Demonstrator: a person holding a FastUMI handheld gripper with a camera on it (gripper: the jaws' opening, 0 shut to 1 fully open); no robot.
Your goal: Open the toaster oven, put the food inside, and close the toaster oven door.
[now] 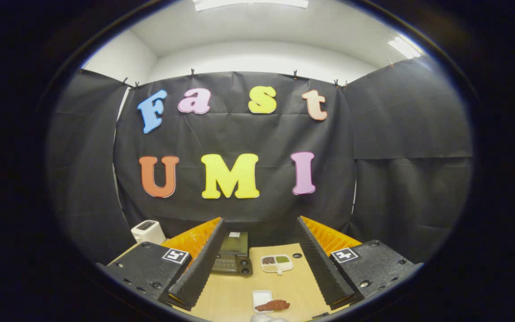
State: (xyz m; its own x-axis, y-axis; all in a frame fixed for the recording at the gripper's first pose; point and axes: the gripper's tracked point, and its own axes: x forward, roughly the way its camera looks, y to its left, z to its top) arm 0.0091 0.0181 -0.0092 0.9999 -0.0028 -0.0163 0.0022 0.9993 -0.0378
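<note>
A dark toaster oven (233, 253) stands on the wooden table (235, 295) beyond my fingers, toward the left one, its door shut. A brown piece of food (273, 306) lies on the near edge of a small white tray (262, 298), on the table between and below my fingertips. My gripper (259, 293) is held high above the table, open wide, with nothing between its fingers.
A white divided dish (277, 263) with brown, green and pale fillings sits to the right of the oven. A white toaster (148, 231) stands at the far left by the booth wall. A small dark round spot (297, 256) marks the table past the dish.
</note>
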